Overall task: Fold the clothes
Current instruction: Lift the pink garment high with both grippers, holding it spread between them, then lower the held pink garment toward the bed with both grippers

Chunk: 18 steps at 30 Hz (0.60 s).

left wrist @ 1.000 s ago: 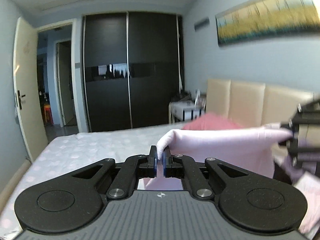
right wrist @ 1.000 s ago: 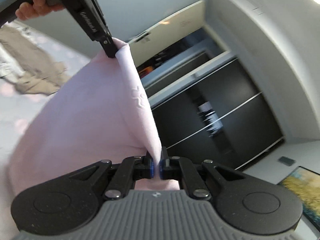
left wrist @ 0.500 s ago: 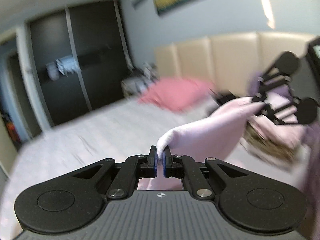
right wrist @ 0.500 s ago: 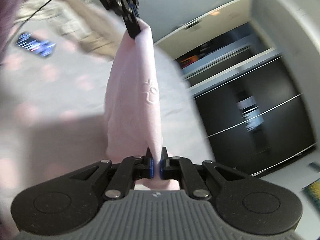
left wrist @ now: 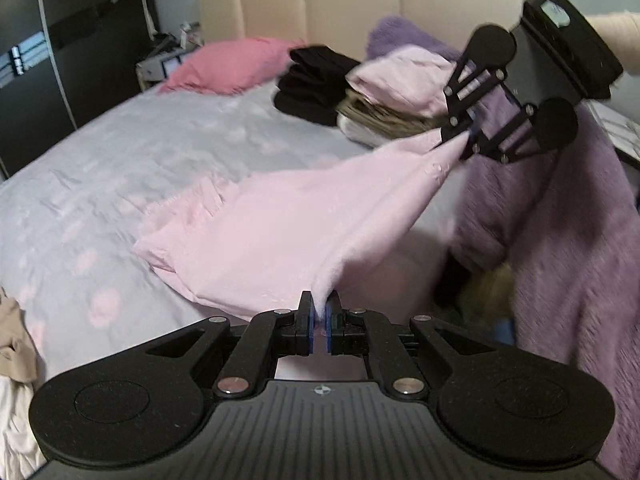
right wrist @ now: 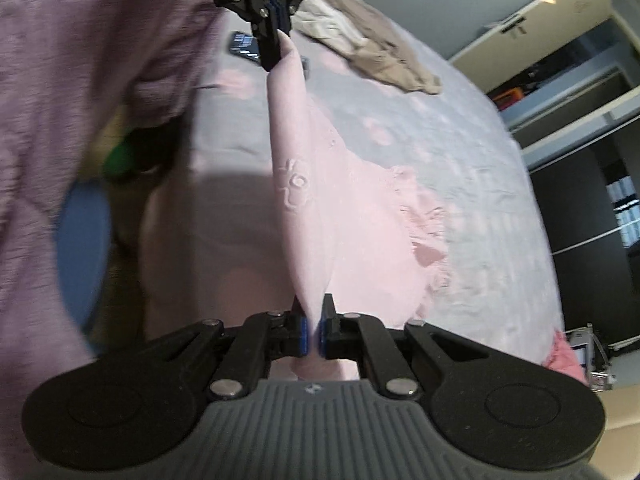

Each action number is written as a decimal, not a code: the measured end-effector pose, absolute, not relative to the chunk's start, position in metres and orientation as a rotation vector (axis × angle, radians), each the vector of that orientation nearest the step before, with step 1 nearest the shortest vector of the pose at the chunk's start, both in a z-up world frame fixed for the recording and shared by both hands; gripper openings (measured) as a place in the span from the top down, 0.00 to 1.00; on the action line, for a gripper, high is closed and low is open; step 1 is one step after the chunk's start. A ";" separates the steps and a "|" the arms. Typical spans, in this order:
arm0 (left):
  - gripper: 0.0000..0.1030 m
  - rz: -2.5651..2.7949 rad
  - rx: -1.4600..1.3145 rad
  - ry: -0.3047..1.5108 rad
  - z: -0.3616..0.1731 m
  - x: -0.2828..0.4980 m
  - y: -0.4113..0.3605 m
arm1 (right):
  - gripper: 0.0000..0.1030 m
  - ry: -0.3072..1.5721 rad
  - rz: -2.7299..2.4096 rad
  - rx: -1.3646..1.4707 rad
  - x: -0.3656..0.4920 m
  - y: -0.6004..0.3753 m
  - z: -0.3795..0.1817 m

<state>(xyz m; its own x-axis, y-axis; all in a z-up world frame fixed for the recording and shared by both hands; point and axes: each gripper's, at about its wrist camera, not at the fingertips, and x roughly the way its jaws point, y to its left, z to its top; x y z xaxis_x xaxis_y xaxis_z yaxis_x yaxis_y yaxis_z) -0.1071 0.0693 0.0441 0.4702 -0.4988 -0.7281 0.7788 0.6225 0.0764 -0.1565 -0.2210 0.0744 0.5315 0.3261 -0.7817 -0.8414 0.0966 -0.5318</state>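
Observation:
A pale pink garment (left wrist: 288,216) is stretched between both grippers, its lower part lying on the bed (left wrist: 120,168). My left gripper (left wrist: 319,312) is shut on one corner of it. In the left wrist view my right gripper (left wrist: 466,142) pinches the opposite corner at upper right. In the right wrist view the same pink garment (right wrist: 344,220), with an embossed motif, runs from my right gripper (right wrist: 313,332), shut on it, up to the left gripper (right wrist: 276,56) at the top.
Folded stacks sit near the headboard: black clothes (left wrist: 312,84), a pink and beige pile (left wrist: 396,96). A pink pillow (left wrist: 228,64) lies beside them. Beige clothes (right wrist: 380,56) and a phone (right wrist: 244,46) lie on the bed. A person's purple fleece sleeve (left wrist: 560,208) fills the right.
Both grippers have dropped from up in the air toward the bed while holding the pink garment. Its lower part now rests on the bedsheet.

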 end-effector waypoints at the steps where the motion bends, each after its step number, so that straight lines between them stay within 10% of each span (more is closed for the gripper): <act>1: 0.97 -0.827 0.438 0.739 0.043 -0.112 0.068 | 0.94 0.560 0.946 -1.176 -0.164 -0.222 0.074; 18: 0.97 -0.782 0.445 0.746 0.049 -0.078 0.068 | 0.93 0.575 0.927 -1.128 -0.126 -0.214 0.081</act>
<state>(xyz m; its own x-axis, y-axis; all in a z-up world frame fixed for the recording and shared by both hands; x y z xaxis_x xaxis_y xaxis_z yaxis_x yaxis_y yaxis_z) -0.0783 0.0680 0.0494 0.4792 -0.4679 -0.7426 0.7637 0.6393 0.0900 -0.1265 -0.2143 0.0811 0.5174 0.3277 -0.7905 -0.8538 0.1356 -0.5026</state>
